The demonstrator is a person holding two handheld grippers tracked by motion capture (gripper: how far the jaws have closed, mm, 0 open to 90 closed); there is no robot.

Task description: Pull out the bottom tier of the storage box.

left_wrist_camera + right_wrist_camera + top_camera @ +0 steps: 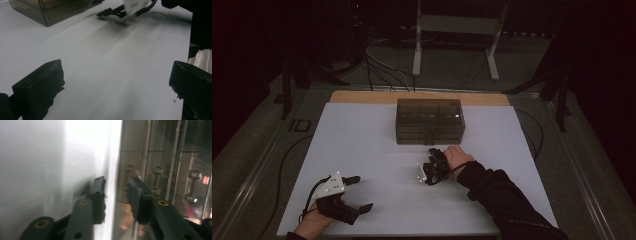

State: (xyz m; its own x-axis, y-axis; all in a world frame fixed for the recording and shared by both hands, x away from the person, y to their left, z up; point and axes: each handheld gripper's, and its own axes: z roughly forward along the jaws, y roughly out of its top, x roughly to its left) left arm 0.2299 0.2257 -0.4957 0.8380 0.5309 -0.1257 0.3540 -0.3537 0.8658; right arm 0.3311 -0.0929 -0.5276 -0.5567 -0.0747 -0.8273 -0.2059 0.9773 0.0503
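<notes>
High view had the drawer box (pixel 430 121) at upper centre, the right gripper (pixel 432 160) just below it, rolled sideways; the left gripper (pixel 359 192) lay lower left. Left gripper view showed jaws wide apart. Right gripper view showed jaws parted before drawer knobs (pixel 157 170)

A drawer box (pixel 430 121) sits at the table's (pixel 362 145) far middle, right gripper (pixel 432 161) just before it, left gripper (pixel 357 192) near-left.

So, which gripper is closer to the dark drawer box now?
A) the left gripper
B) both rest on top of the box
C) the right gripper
C: in the high view the right gripper points at the front of the drawer box, while the left gripper waits near the table's front edge, jaws open.
</notes>
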